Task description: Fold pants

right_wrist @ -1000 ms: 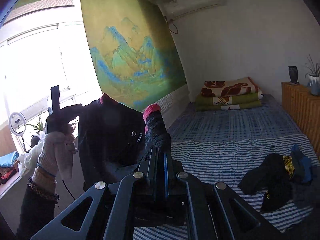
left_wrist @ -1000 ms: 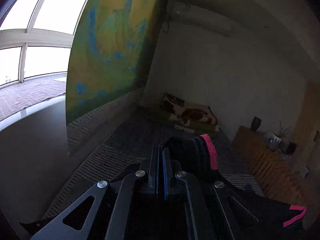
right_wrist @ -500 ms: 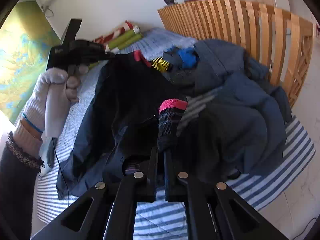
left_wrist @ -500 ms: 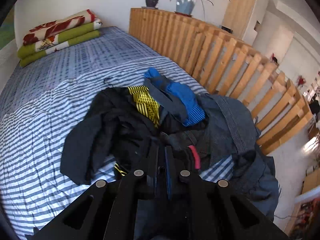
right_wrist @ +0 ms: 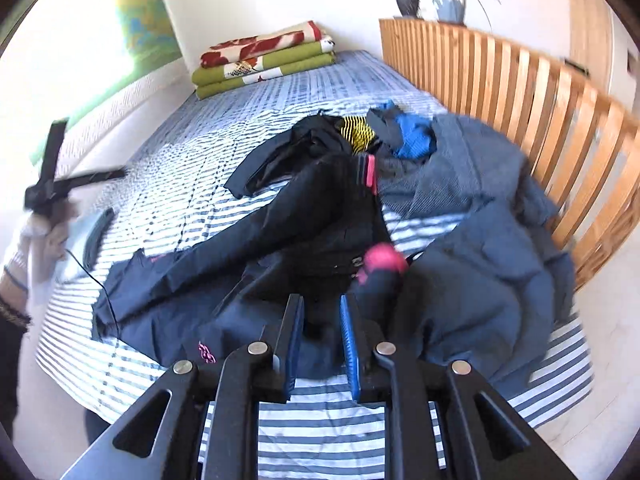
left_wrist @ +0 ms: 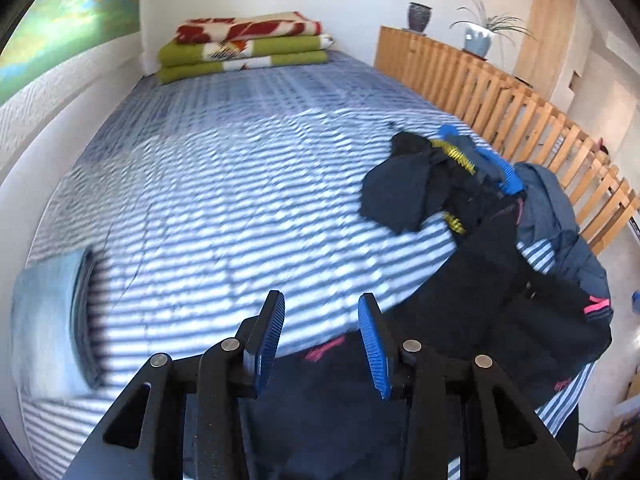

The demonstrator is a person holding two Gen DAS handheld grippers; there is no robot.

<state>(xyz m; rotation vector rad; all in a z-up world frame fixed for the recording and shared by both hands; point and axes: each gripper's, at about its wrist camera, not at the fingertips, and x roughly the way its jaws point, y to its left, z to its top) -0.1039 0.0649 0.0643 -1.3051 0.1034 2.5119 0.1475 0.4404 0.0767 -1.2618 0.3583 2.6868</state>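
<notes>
Black pants (right_wrist: 280, 232) with pink trim lie spread slantwise over the striped bed (right_wrist: 192, 168). One pink cuff (right_wrist: 384, 260) sits just beyond my right gripper (right_wrist: 320, 320), which is open above the near end of the pants with nothing pinched. In the left wrist view the pants (left_wrist: 500, 300) run from under my left gripper (left_wrist: 322, 320) off to the right. That gripper is open with nothing held and hovers over the bed (left_wrist: 224, 200). The right wrist view shows the left gripper (right_wrist: 100, 178) blurred at the far left, held by a gloved hand (right_wrist: 44, 232).
A heap of other clothes (right_wrist: 412, 136) and a grey-blue garment (right_wrist: 480, 240) crowd the right side by the wooden slatted rail (right_wrist: 540, 92). Folded blankets (left_wrist: 240, 46) lie at the head of the bed. A pale blue folded item (left_wrist: 44, 312) rests at the bed's left edge.
Both grippers, earlier shut on the pants and holding them up, have opened. The pants now lie on the bed, and the left gripper has swung away to the left.
</notes>
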